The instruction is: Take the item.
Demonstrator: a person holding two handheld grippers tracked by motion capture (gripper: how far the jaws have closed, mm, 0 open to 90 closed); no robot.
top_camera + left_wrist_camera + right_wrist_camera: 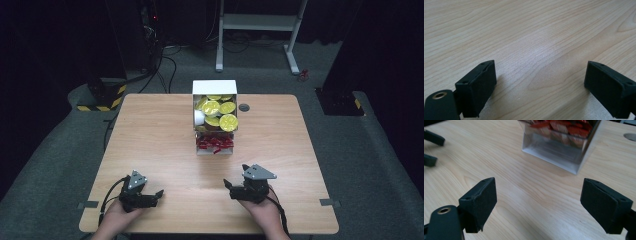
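A white box (214,87) stands at the table's far middle, packed with several yellow-lidded cups (220,114). Its clear front compartment (214,149) (554,152) holds red packets (215,144) (564,127). My left gripper (157,196) (540,82) rests low on the near left of the table, open, with bare wood between its pads. My right gripper (236,175) (539,200) is open at the near right, pointing toward the clear compartment and well short of it, nothing between its pads. The left gripper's fingers (432,138) show at the far left of the right gripper view.
The wooden table (150,130) has a round grey cable hole (244,107) (630,136) just right of the box. Beyond the far edge stand a white desk frame (257,22) and black-and-yellow stand bases (102,97) on grey carpet.
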